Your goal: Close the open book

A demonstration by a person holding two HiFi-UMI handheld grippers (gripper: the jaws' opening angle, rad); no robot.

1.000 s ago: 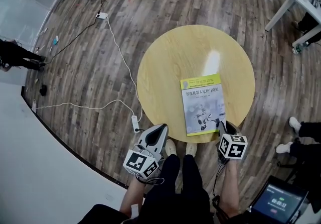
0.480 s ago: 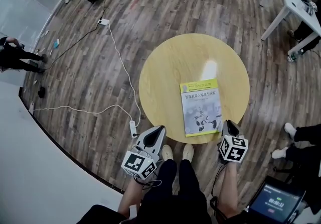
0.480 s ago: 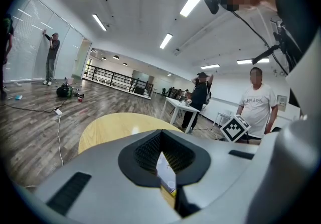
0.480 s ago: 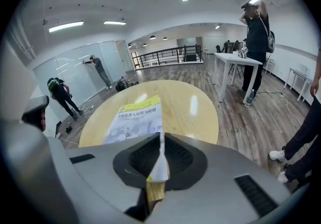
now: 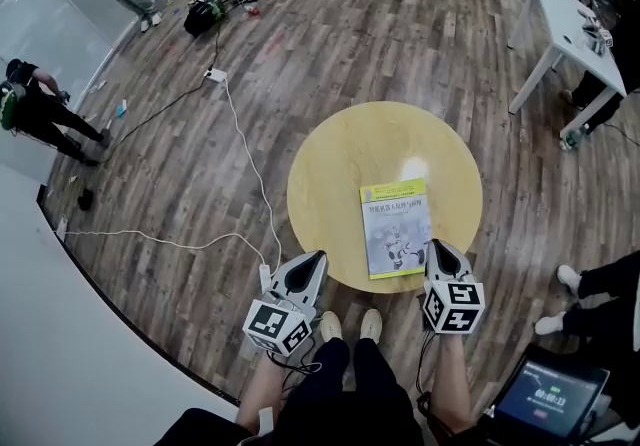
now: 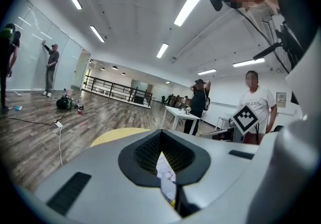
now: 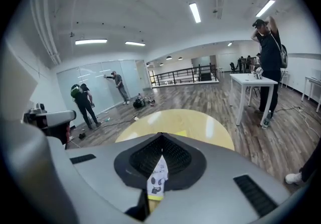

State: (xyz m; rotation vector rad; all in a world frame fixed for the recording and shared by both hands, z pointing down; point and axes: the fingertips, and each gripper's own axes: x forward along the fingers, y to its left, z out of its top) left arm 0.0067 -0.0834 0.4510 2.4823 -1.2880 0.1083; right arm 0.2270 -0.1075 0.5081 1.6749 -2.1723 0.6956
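The book [image 5: 396, 227] lies closed on the round yellow table [image 5: 340, 174], near its front right edge, with a yellow-green band and a robot picture on the cover. My right gripper [image 5: 437, 246] hovers just off the book's near right corner, jaws shut and empty. My left gripper [image 5: 318, 257] hangs over the table's near left rim, its jaws together with nothing in them. In the left gripper view the left gripper [image 6: 161, 132] shows a sliver of the book [image 6: 165, 173] below its tips. In the right gripper view the right gripper [image 7: 160, 135] shows the same book [image 7: 157, 180].
A white cable and power strip [image 5: 266, 277] run over the wood floor left of the table. A white table [image 5: 565, 29] stands at the far right, a laptop [image 5: 545, 399] at the lower right. People [image 5: 40, 109] stand far left; someone's shoes [image 5: 570, 279] are at the right.
Both grippers have risen from the table's near edge, the right one more, off the book's corner. The table looks smaller and farther away. The book has stayed closed and still.
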